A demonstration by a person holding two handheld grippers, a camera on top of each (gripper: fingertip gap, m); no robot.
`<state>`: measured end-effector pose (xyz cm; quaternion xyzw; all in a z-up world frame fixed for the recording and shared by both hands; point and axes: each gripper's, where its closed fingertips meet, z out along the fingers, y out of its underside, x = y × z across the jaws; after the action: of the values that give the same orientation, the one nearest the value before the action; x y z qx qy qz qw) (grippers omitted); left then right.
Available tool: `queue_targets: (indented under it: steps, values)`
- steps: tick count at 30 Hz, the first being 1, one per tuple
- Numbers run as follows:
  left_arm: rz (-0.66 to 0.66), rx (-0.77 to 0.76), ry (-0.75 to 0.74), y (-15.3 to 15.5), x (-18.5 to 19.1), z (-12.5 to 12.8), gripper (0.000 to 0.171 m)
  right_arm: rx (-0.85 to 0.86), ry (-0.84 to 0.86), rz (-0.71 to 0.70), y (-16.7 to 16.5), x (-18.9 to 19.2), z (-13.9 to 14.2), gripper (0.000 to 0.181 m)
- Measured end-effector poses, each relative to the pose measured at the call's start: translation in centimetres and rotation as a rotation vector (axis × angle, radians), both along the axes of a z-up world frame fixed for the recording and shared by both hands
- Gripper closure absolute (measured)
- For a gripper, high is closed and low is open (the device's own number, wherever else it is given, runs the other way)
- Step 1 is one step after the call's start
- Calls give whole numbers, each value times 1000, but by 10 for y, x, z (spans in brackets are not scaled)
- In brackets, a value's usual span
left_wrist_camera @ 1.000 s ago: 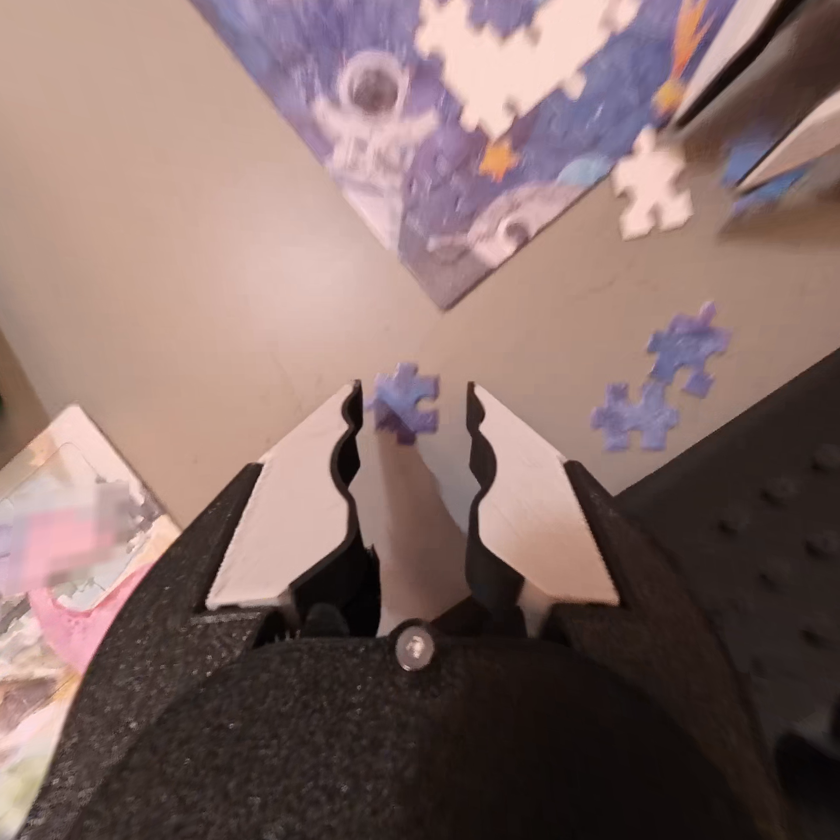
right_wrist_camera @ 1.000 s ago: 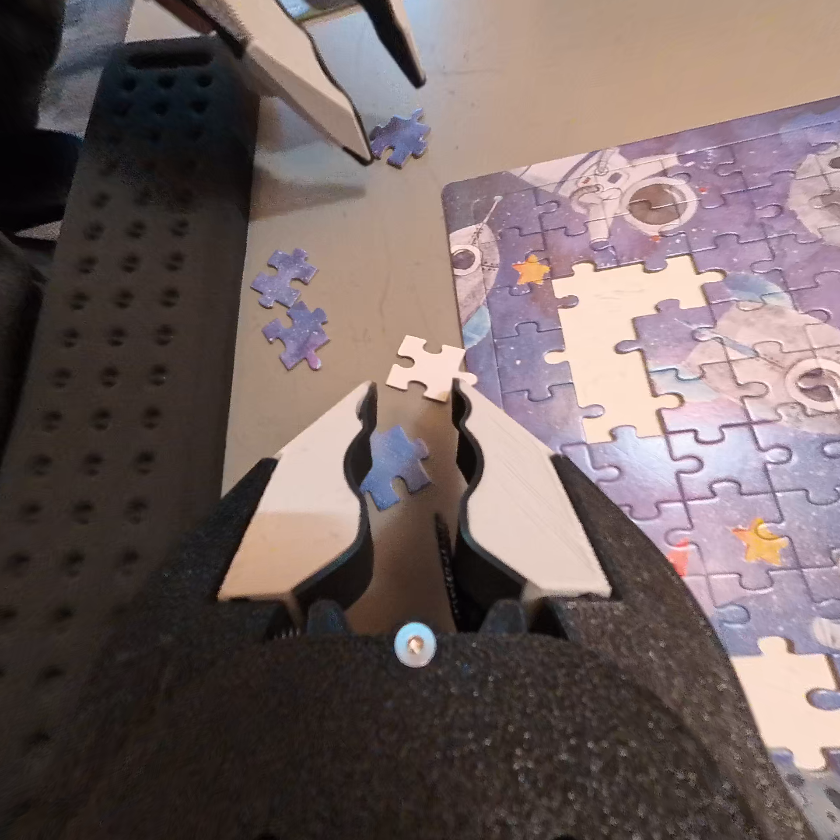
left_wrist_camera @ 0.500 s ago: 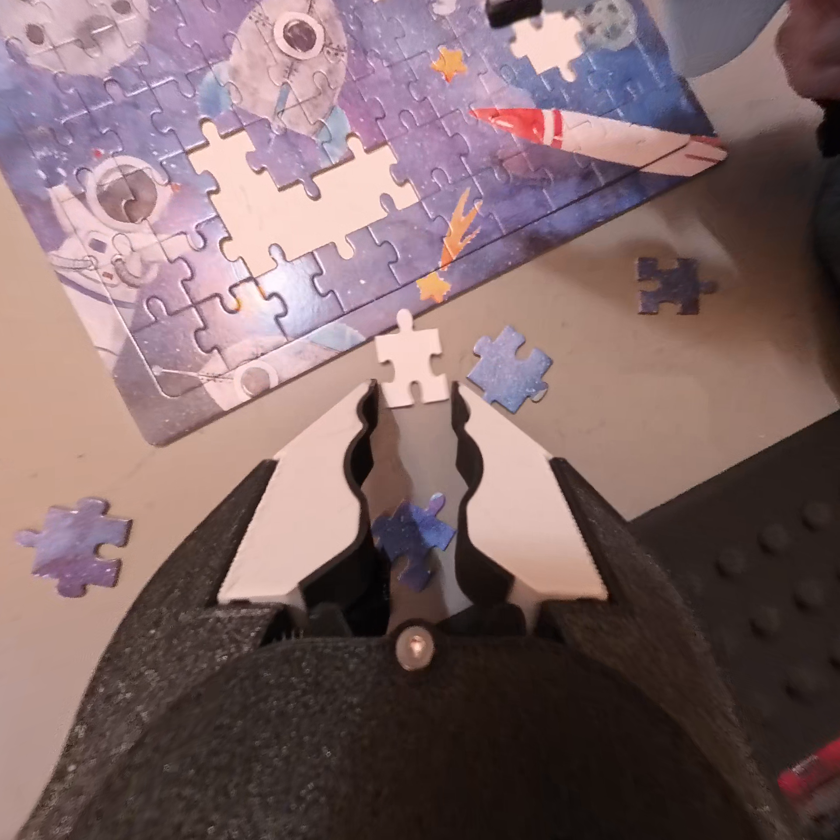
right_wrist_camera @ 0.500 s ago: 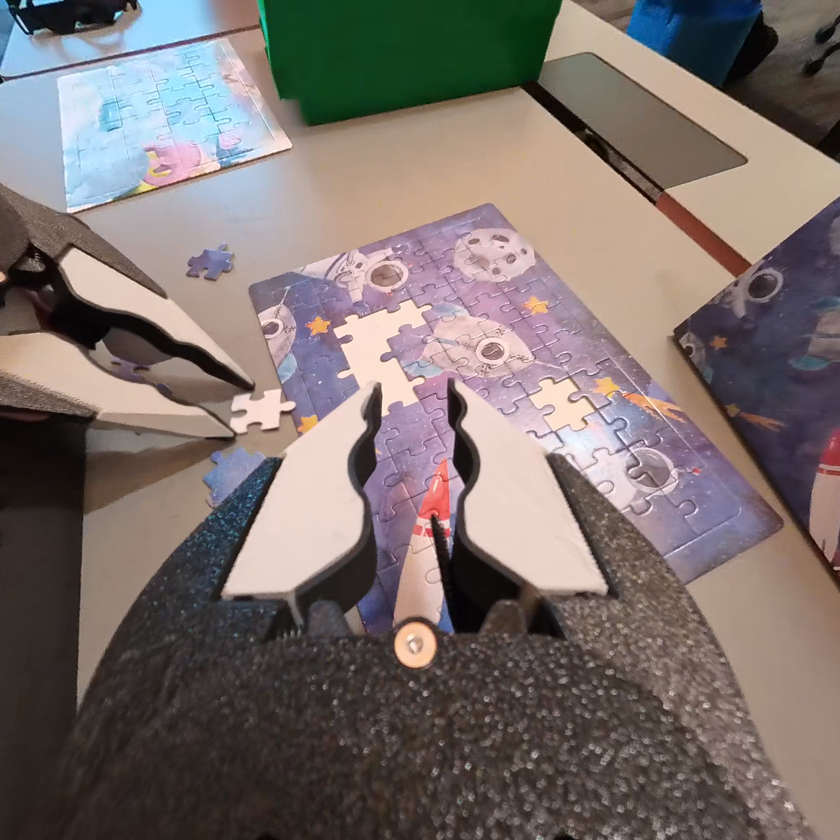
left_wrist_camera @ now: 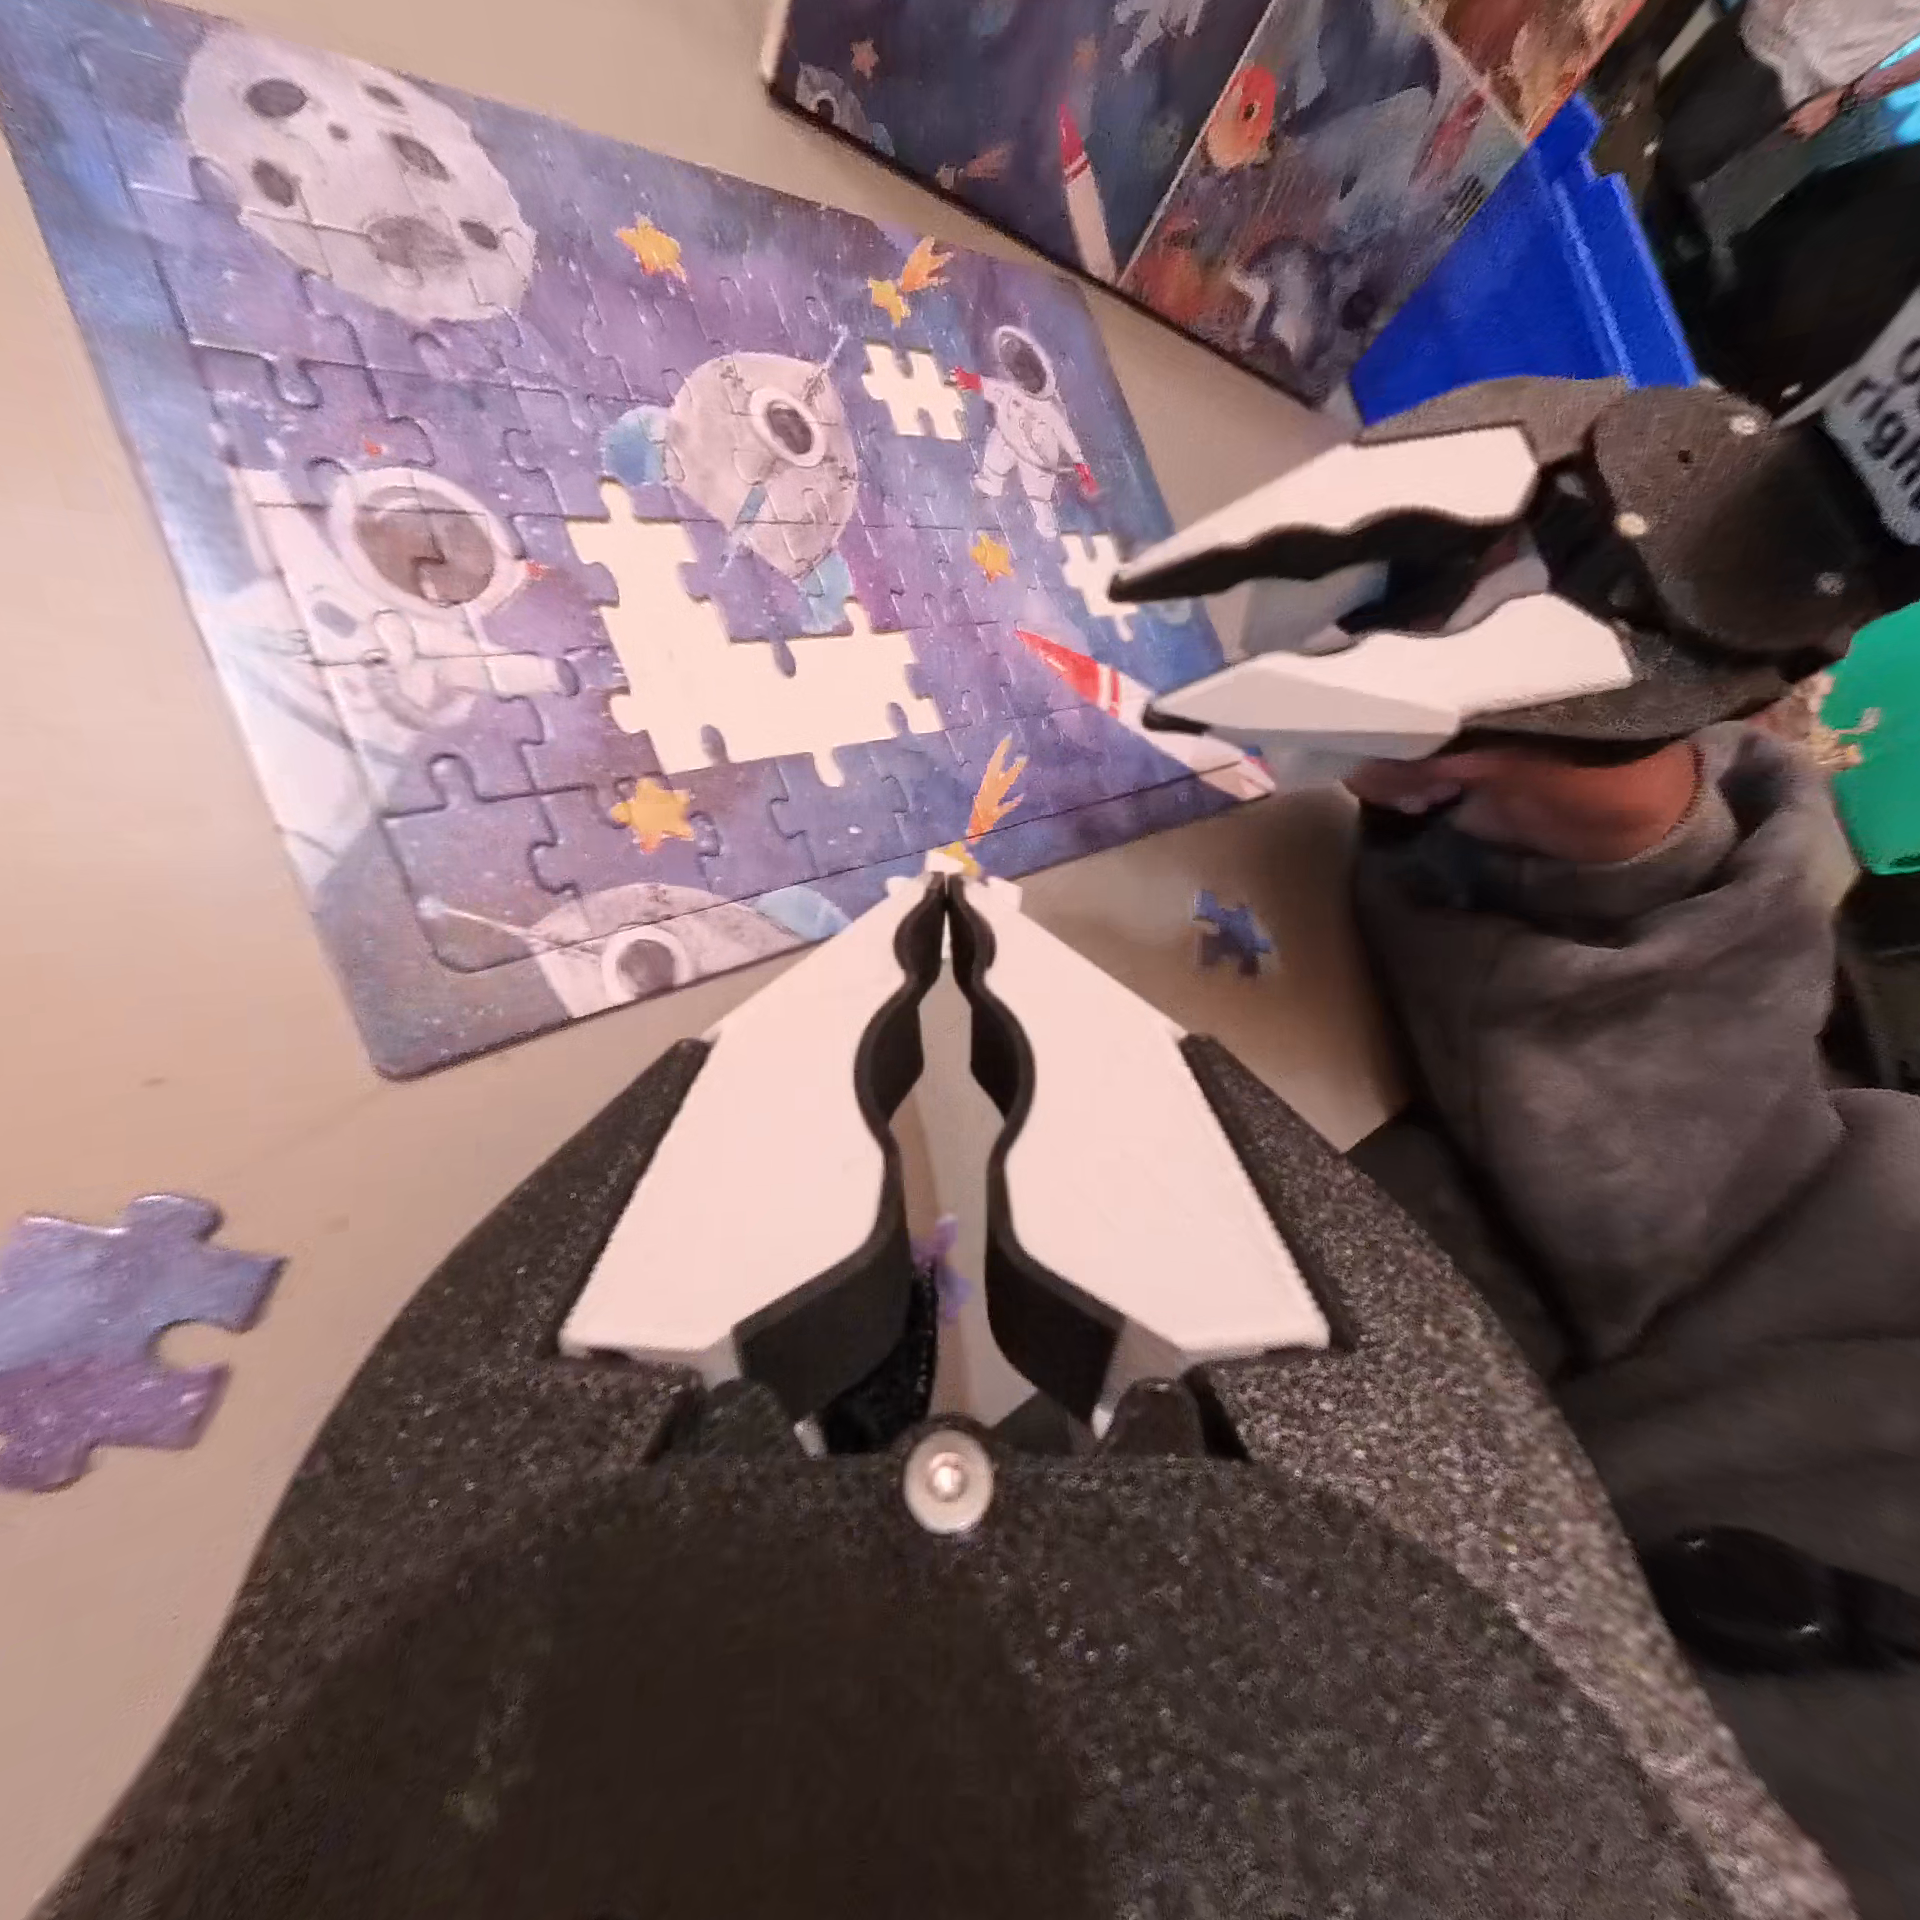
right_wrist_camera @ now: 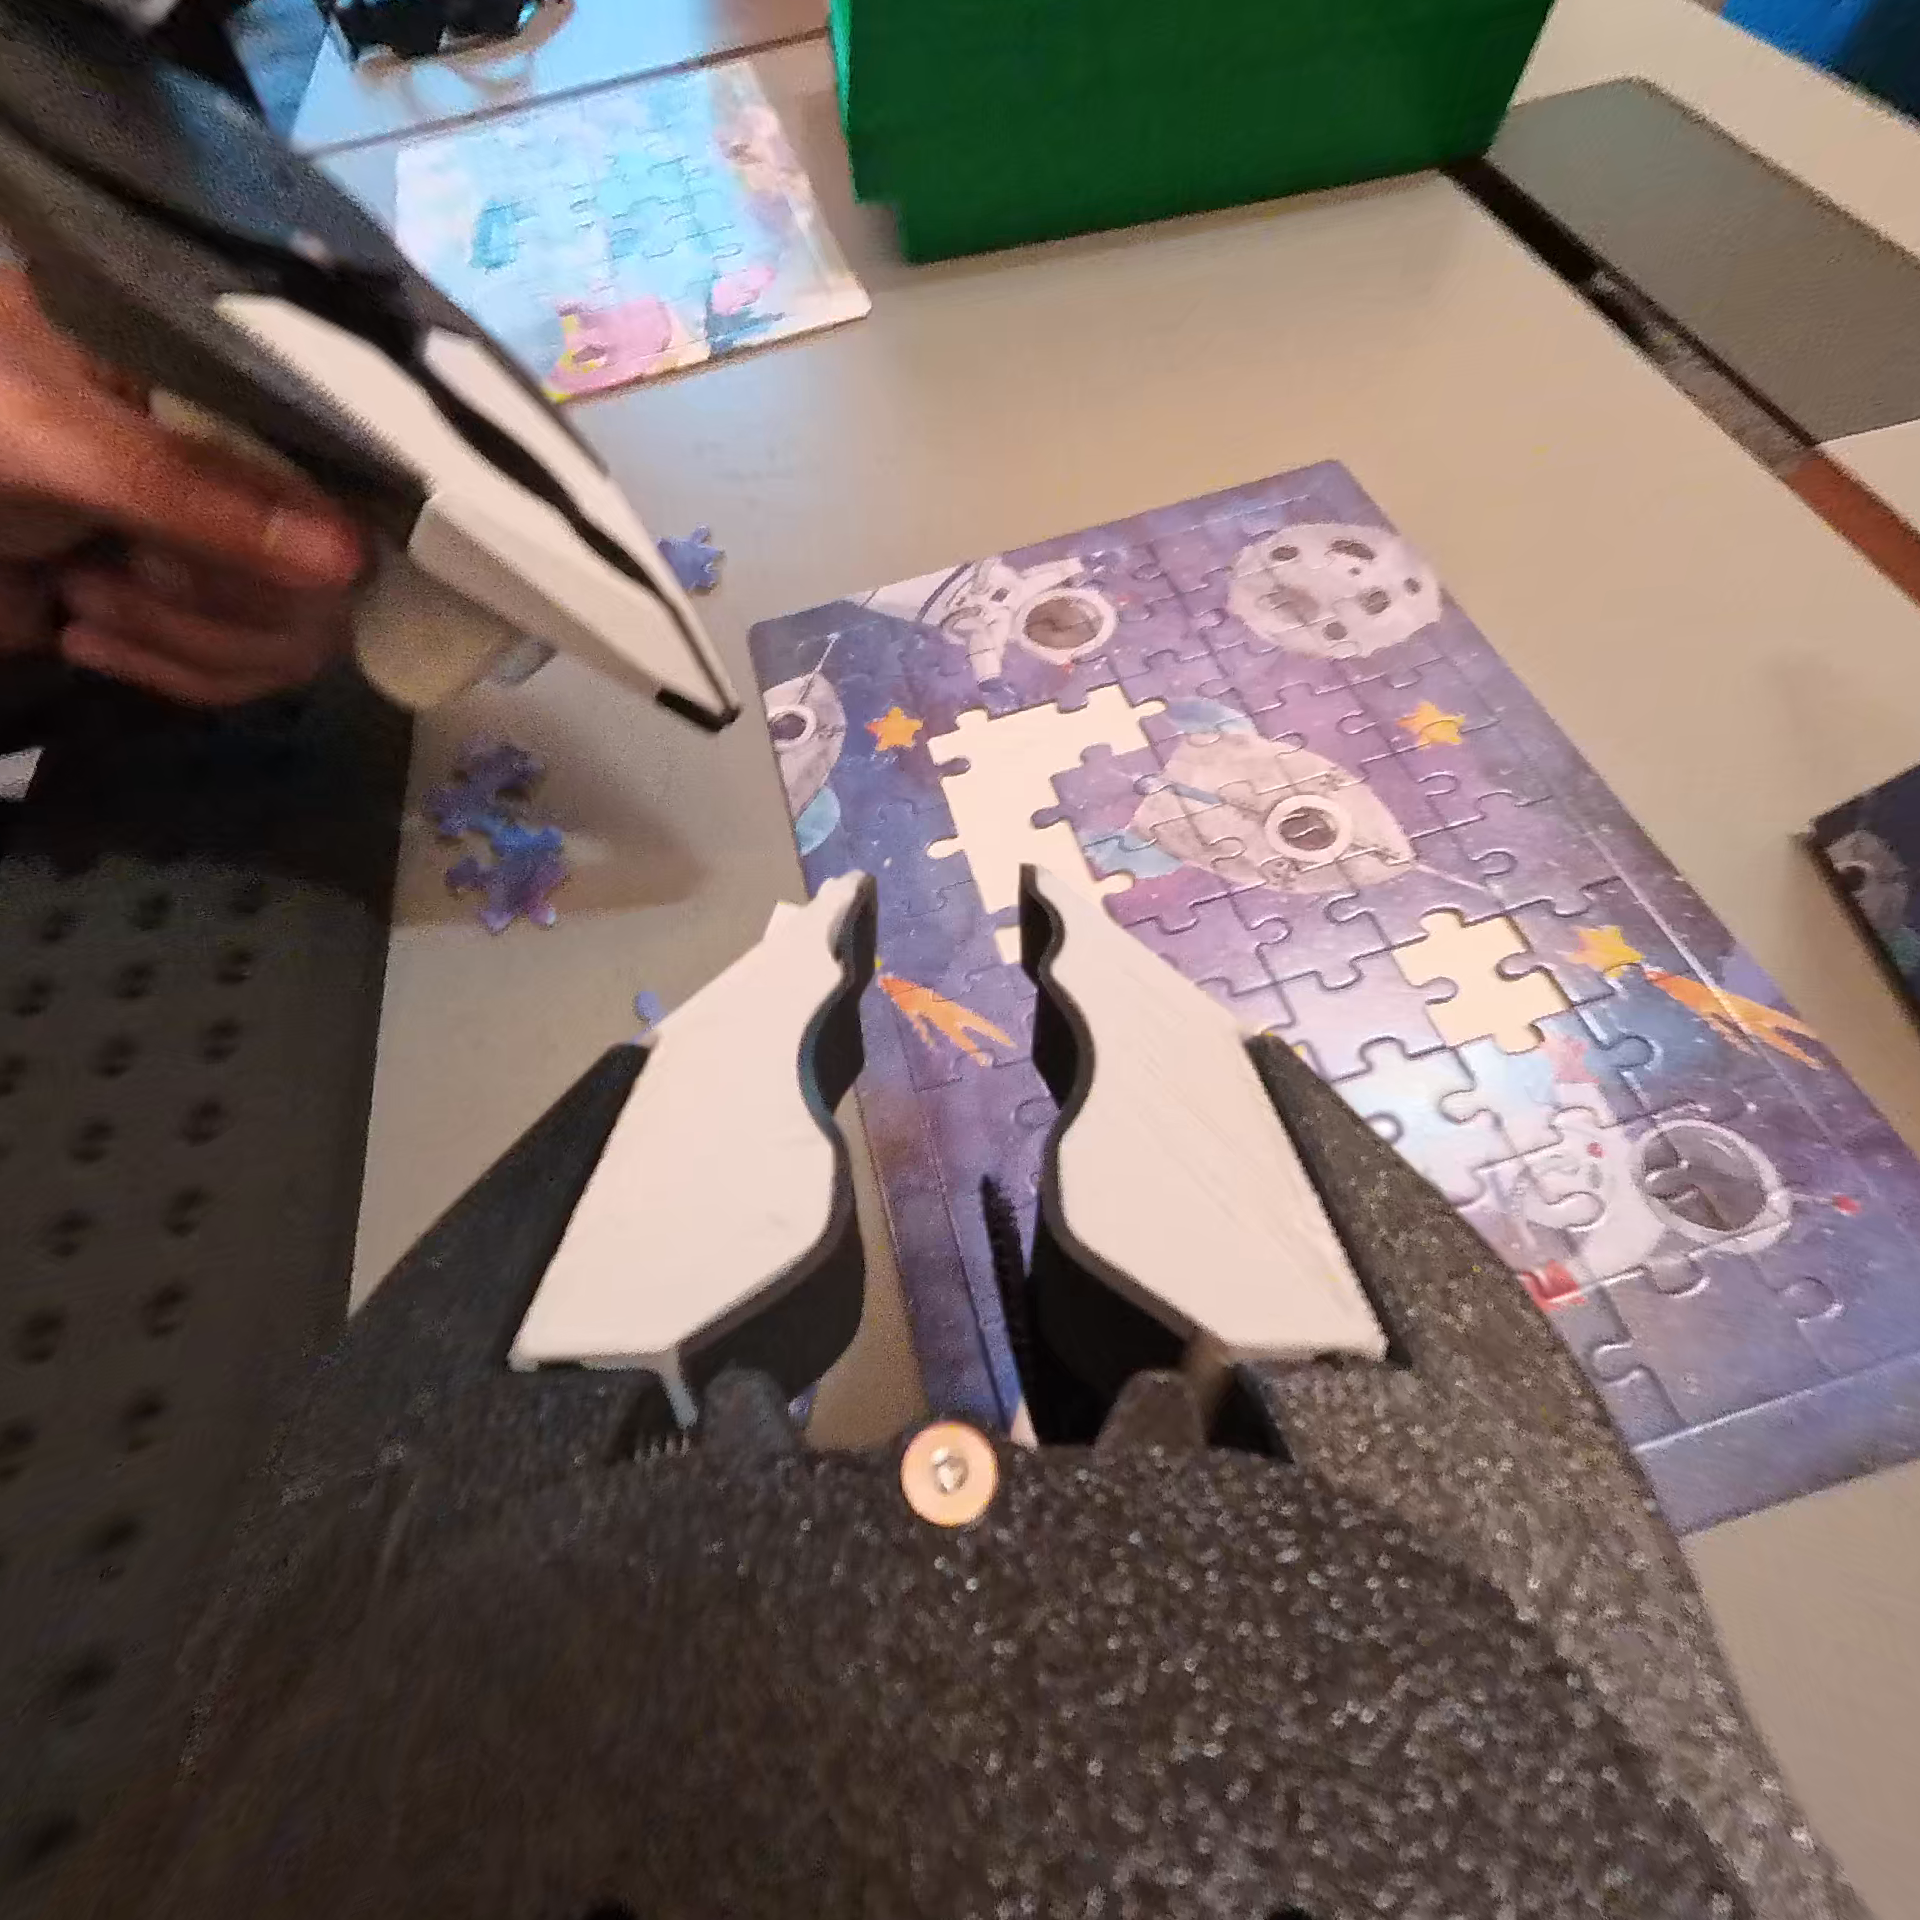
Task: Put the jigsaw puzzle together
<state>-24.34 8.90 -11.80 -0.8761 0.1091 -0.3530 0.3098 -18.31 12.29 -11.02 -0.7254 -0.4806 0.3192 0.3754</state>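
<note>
Left gripper (left_wrist_camera: pixel 943 894) pinches a white-backed puzzle piece (left_wrist_camera: pixel 951 871) edge-on at its tips just off the near edge of the puzzle board (left_wrist_camera: pixel 582 520); right gripper (right_wrist_camera: pixel 940 894) hovers, jaws apart and empty; piece looks thin, light, stiff card, best gripped by opposite edges.

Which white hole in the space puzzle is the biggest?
The zigzag gap between the big astronaut helmet and the red rocket. The other white gaps are far smaller.
</note>
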Motion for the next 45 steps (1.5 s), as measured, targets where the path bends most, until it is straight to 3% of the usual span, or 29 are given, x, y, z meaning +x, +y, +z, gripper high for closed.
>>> queue_targets:
  steps: [2,5,7,9,11,14,18,21,25,30,36,45]
  values:
    - [-53,7,58,-1,-2,-7,168,-16,-48,19,-3,2,-11,154]
    - [-244,72,250,-9,10,-25,140,-22,-93,11,-2,4,-20,154]
    - [-301,175,413,-4,9,-35,126,-56,-82,79,-16,1,-20,153]
    - [-353,217,497,-4,15,-42,119,-85,-109,133,-31,2,-29,152]
    - [-371,256,542,-6,24,-45,117,-51,-177,101,-30,16,-43,152]
    - [-372,288,580,-8,36,-49,116,-33,-200,-8,-16,42,-49,153]
    - [-333,281,582,-5,39,-49,119,-12,-96,-184,1,62,-30,152]
    - [-345,229,524,-11,48,-51,119,62,-54,-196,5,65,-15,153]
    - [-390,219,484,-21,61,-48,114,30,-29,-199,5,67,-13,153]
    - [-293,227,499,-8,45,-42,113,24,-37,-209,7,69,-14,153]
    - [-404,298,567,-8,37,-43,115,23,-74,-219,9,73,-21,153]
    - [-432,308,588,-4,45,-48,114,17,-105,-221,10,75,-28,153]
